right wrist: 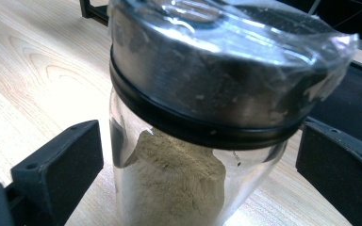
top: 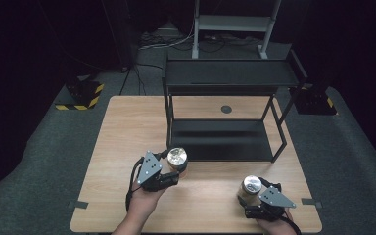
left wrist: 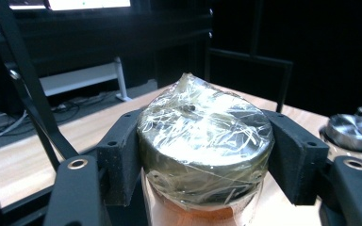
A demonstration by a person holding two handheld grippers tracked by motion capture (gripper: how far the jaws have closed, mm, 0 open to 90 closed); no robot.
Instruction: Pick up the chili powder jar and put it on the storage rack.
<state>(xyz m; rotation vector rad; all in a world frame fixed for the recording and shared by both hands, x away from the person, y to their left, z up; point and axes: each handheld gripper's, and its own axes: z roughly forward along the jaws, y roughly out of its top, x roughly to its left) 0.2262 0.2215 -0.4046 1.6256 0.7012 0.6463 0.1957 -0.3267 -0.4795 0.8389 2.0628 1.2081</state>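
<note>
A glass jar with reddish contents (left wrist: 202, 127) and a metal lid under clear wrap sits upright between my left gripper's jaws. My left gripper (left wrist: 205, 155) is shut on it, both pads pressing the lid's sides. In the high view this jar (top: 177, 156) and my left gripper (top: 175, 166) are left of the table's centre. A second jar (right wrist: 207, 70), with tan powder and a wrapped metal lid, stands on the table near the front right (top: 251, 184). My right gripper (right wrist: 198, 160) is open around it, with a small gap at each pad.
A black two-level metal rack (top: 225, 78) stands on the far half of the wooden table (top: 127, 127), just behind the left jar. A round dark grommet (top: 226, 109) lies under it. The table's front edge is close behind both hands.
</note>
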